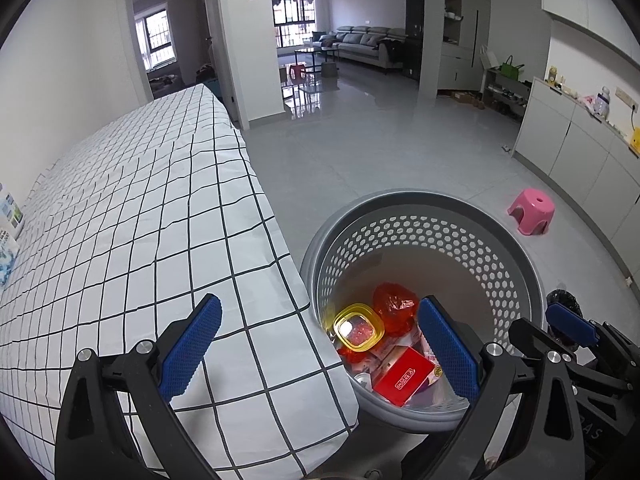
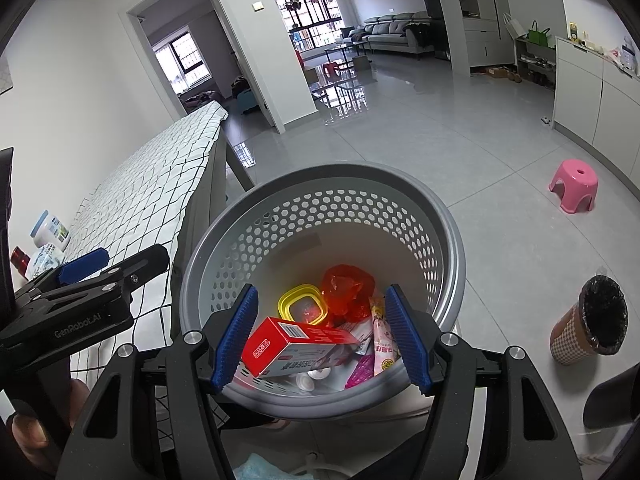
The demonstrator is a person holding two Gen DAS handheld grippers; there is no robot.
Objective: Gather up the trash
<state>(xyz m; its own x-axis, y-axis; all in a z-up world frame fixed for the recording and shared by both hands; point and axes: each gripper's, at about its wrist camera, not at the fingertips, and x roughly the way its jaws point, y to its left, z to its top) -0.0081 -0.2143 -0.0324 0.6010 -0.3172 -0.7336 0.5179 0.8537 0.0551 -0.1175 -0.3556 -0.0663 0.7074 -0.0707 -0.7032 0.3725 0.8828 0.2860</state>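
A grey perforated basket [image 1: 424,204] [image 2: 320,176] stands on the floor beside the table. Inside lie a red box [image 1: 402,376] [image 2: 280,346], a yellow-lidded container [image 1: 358,326] [image 2: 302,306], a red crumpled bag [image 1: 394,304] [image 2: 346,286] and a pink packet [image 2: 382,340]. My left gripper [image 1: 320,348] is open and empty over the table's corner and the basket's edge. My right gripper [image 2: 322,336] is open above the basket, and the red box shows between its fingers without touching the pads.
The table [image 1: 120,220] has a checked white cloth, with bottles [image 2: 46,236] at its left end. A pink stool [image 1: 532,212] [image 2: 574,192] and a small lined bin [image 2: 590,320] stand on the tiled floor. White cabinets [image 1: 580,140] line the right wall.
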